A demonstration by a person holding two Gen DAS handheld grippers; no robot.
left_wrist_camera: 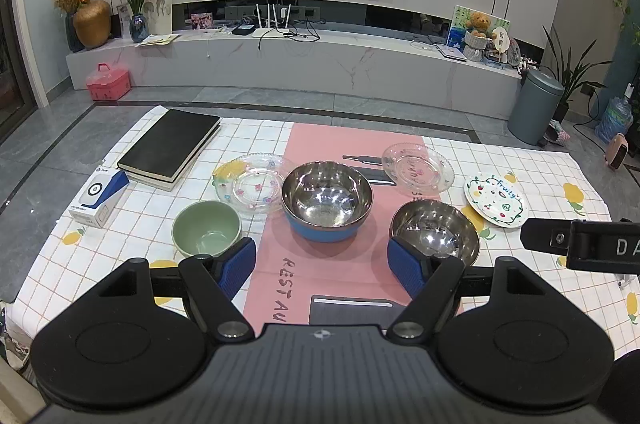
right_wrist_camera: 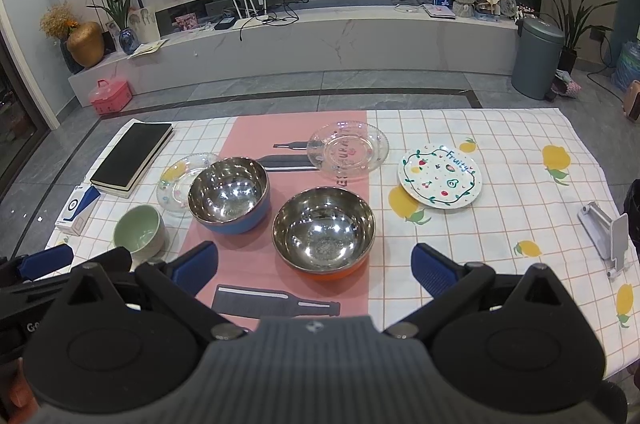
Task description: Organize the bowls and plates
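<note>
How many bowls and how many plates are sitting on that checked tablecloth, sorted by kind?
Steel bowls: 2, one with a blue outside, one with an orange outside
Green bowl: 1
Clear glass plates: 2, one at the left, one farther back
White painted plate: 1
Total: 6

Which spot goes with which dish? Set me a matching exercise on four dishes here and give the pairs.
Things:
1. small green ceramic bowl
2. steel bowl with blue outside
3. steel bowl with orange outside
4. white plate painted with fruit

Places:
A. on the checked cloth, right of the pink mat
B. on the pink mat, nearest the right gripper
C. on the checked cloth, left of the pink mat
D. on the pink mat, beside a clear glass plate

Pairs: 1-C, 2-D, 3-B, 4-A
</note>
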